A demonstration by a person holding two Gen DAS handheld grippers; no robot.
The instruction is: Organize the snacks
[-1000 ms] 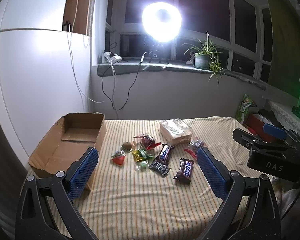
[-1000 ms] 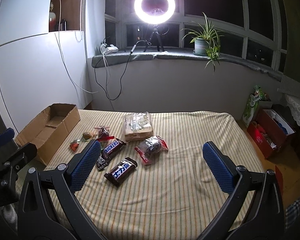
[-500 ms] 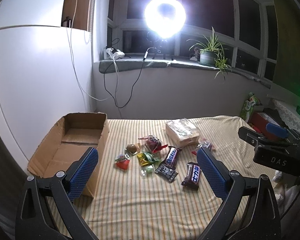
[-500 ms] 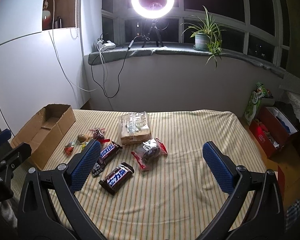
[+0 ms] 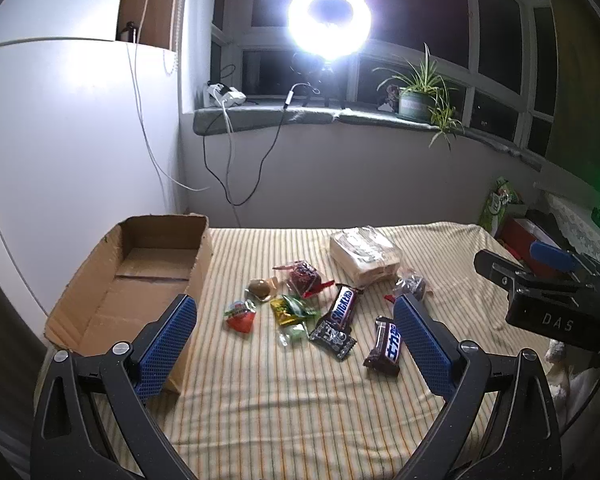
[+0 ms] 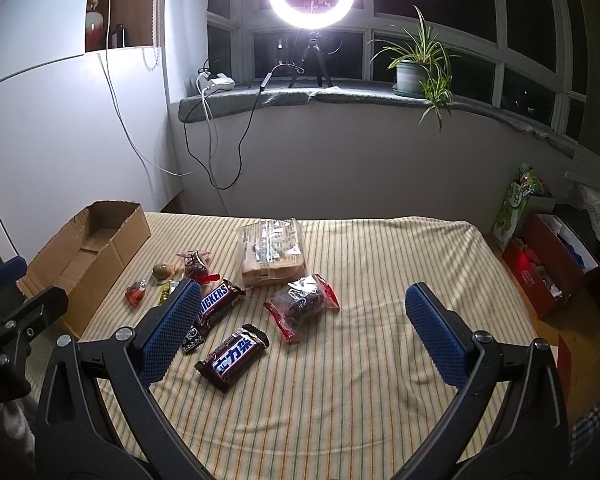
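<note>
You have not started filling anything yet, as far as these views show. The cardboard box [image 5: 148, 280] at the left of the frame sits open on the bed [image 5: 300, 408], and what shows of its floor is bare.

All the snacks lie loose on the striped cover, right of the box:
- the Snickers bar [image 5: 343, 306] in the centre of the left view, with a small dark packet [image 5: 333, 338] touching its lower end
- the second chocolate bar [image 6: 233, 357] with Chinese lettering, just below it in the right view
- the clear bag with red ends [image 6: 303, 304], holding something dark
- the large pale wrapped pack [image 6: 271, 253] toward the top of the cluster
- the small sweets nearest the box: a red-and-green one [image 5: 240, 313], a yellow-green one [image 5: 290, 309], a round brown one [image 5: 260, 288] and a dark red packet [image 5: 304, 278]

Your left hand-held gripper [image 5: 296, 322] is spread wide and holds nothing; it hangs above the bed with the sweets framed between its pads. Your right hand-held gripper [image 6: 304, 320] is equally wide and empty, and the lettered bar and the red-ended bag lie between its pads.

So I judge the whole job is left: every item still needs a pick and a drop, presumably into the box.
</note>
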